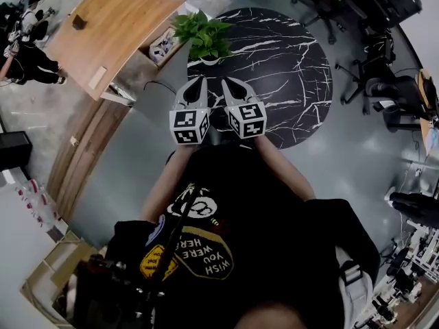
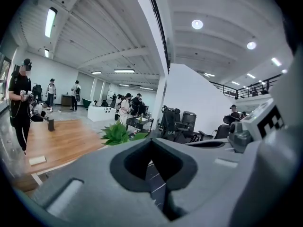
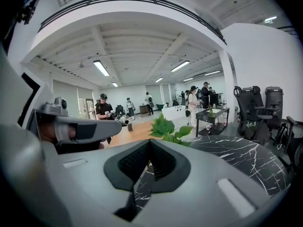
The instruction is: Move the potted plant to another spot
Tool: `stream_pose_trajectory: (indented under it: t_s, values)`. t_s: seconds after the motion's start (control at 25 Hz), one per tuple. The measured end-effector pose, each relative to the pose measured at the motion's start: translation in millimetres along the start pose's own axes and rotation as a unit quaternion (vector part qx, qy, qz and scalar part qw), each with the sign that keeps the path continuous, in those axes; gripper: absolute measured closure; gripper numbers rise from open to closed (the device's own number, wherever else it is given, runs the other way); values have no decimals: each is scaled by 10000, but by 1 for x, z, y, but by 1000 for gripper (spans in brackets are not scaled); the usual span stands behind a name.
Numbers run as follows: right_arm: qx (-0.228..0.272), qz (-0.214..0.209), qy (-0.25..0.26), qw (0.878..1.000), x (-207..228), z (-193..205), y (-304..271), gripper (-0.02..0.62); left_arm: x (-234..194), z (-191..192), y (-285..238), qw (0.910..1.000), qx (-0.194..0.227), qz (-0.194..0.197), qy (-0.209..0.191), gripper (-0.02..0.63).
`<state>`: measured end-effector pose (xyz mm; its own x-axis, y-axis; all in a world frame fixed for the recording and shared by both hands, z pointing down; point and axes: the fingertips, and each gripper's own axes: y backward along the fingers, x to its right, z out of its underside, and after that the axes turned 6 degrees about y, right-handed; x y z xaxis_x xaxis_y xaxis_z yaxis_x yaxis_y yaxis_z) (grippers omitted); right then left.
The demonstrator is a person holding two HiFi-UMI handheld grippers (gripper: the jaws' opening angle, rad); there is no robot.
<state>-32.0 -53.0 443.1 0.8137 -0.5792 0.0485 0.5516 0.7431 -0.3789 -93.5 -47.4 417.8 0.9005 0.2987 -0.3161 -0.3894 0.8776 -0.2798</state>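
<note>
Approach step: plant (image 1: pixel 204 36) untouched, both claws empty.
Plant sits in the upper middle of the head view, on the upper-left edge of the round black marble worktop (image 1: pixel 288 67), just beside a wooden worktop (image 1: pixel 113 26). Left claw (image 1: pixel 200 79) and right claw (image 1: pixel 226 81) hover side by side at frame centre, short of the pot, tips pointing at it. Each claw is closed tip to tip, nothing between. Next, likely: open the claws, reach in low to the pot, below the leaves, and grip it level before lifting.
</note>
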Motion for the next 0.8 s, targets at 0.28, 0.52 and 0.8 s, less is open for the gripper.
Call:
stream_pose_trajectory:
  t_s: [0.28,0.52,0.8]
  values:
    - [47,-34,-60,10000,-2,0,4,594,2,6,7,10000,-35,-17,-4,603]
    - [66,-105,-9,9999,-5,-4,5,594,5,5,9,10000,-29,-36,-18,603]
    - [56,-150,-2,9999,-2,-3,6,594,12,4,4,10000,-3,3,-26,603]
